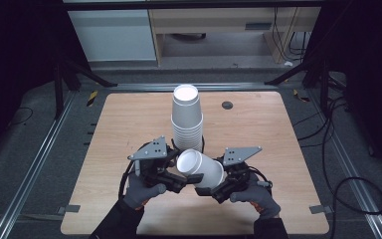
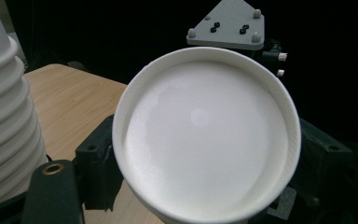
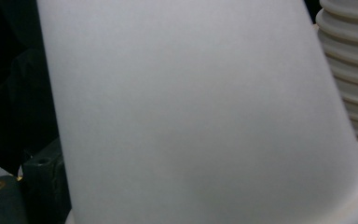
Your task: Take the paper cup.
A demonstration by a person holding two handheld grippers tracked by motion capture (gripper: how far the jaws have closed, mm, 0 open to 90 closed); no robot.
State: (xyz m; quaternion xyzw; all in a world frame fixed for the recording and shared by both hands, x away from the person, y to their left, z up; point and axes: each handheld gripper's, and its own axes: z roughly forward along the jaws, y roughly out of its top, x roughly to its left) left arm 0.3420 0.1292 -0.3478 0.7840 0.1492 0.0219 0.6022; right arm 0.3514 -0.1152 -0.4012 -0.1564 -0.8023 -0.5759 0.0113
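High view: left gripper (image 1: pixel 179 180) and right gripper (image 1: pixel 210 188) meet at one cup (image 1: pixel 200 169) held clear of the desk (image 1: pixel 124 124), just in front of the stack (image 1: pixel 186 119). The cup lies tilted on its side, long axis running from the mouth at the left gripper back and right to the base at the right gripper. Left gripper view: the mouth faces its camera, the gripper pinching at the lower rim, as far as I can judge. Right gripper: wall of the cup lies between its jaws; whether they press I cannot tell. Both hands equally near. Judgement: the next move turns on this axis, pulling along it or standing the cup upright.
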